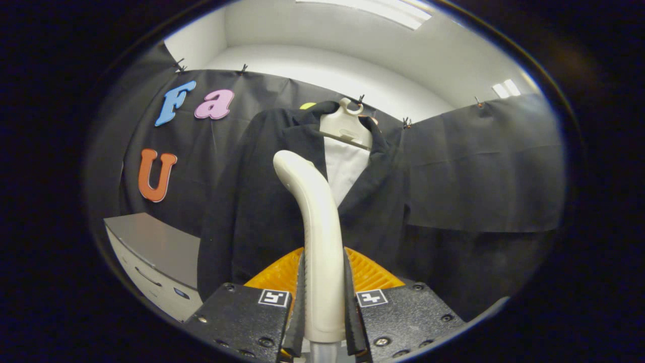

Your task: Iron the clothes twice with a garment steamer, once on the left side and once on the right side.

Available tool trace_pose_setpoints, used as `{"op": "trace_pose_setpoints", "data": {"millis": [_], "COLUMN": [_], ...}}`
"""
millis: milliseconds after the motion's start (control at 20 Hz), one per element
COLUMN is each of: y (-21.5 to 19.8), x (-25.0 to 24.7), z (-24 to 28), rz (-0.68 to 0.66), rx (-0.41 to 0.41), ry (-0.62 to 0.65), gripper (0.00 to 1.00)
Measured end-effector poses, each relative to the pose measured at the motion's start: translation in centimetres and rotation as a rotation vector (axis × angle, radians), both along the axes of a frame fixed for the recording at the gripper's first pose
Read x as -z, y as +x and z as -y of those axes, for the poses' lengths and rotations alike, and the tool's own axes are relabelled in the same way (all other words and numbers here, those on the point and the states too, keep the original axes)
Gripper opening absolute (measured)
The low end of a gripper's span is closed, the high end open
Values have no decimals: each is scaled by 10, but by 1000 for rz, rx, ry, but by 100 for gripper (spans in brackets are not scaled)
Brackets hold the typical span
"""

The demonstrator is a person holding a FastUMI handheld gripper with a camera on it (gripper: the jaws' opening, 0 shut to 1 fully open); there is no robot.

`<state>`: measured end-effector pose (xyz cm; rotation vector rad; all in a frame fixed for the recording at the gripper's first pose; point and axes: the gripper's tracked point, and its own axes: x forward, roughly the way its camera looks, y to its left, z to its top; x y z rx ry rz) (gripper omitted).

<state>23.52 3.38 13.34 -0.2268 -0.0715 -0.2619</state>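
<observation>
Item: garment steamer [312, 222], cream plastic, centre of frame, upright, head curving toward the upper left. Handle is pinched between the two fingers [352, 297] of the gripper [325, 302], both pads pressing its sides low on the shaft. Judged rigid, smooth and somewhat slippery, top-heavy with its hose pulling from below; the low grip on the narrow shaft looks the sound place to hold.

Item: dark jacket [262, 201] on a white hanger [347, 128], upper centre, just beyond the steamer head. Soft, limp cloth, likely to swing under pressure.

Item: grey cabinet [151, 247], lower left.
</observation>
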Motion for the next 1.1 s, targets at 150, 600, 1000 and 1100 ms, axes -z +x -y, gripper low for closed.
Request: {"op": "trace_pose_setpoints", "data": {"millis": [150, 600, 1000, 1100], "y": [0, -11, -20, -24], "x": [18, 68, 125, 139], "z": [-1, 1, 8, 8], "rz": [-34, -129, -250, -284], "rx": [26, 96, 138, 141], "ry": [-14, -48, -61, -58], "gripper": [35, 35, 35, 35]}}
